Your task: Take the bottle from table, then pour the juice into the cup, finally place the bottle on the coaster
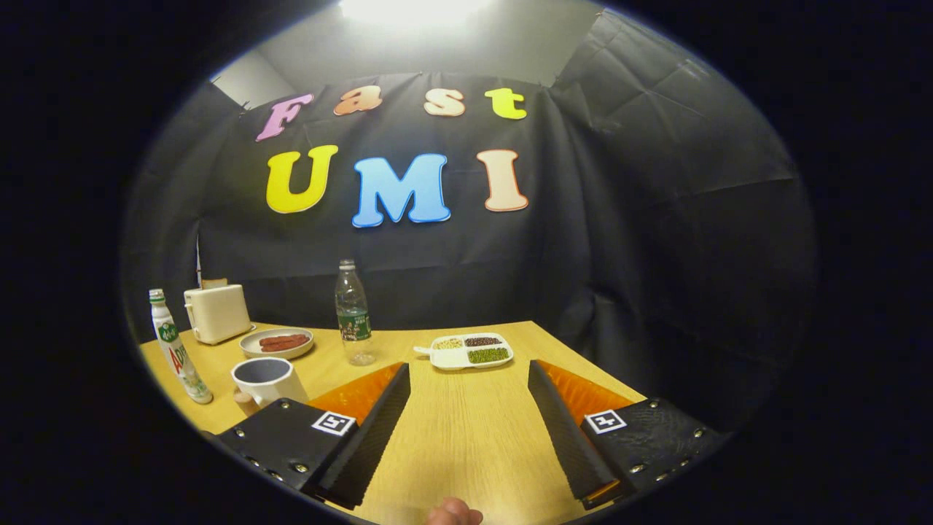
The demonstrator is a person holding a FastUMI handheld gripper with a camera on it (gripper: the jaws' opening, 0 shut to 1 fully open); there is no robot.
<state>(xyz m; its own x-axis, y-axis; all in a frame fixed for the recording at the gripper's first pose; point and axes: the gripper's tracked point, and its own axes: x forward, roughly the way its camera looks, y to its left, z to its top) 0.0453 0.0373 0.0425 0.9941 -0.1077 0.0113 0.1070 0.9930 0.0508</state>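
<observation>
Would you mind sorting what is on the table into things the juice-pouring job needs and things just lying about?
Needed: white juice bottle; cup; tool, open over bare table.

Lying about: toaster; plate; clear water bottle; divided tray.

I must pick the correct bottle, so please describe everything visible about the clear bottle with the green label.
The clear bottle looks like thin plastic, with a pale cap and a green label around its middle. It stands upright on the wooden table, touching nothing else, between the plate and divided tray, beyond the open gripper.
</observation>
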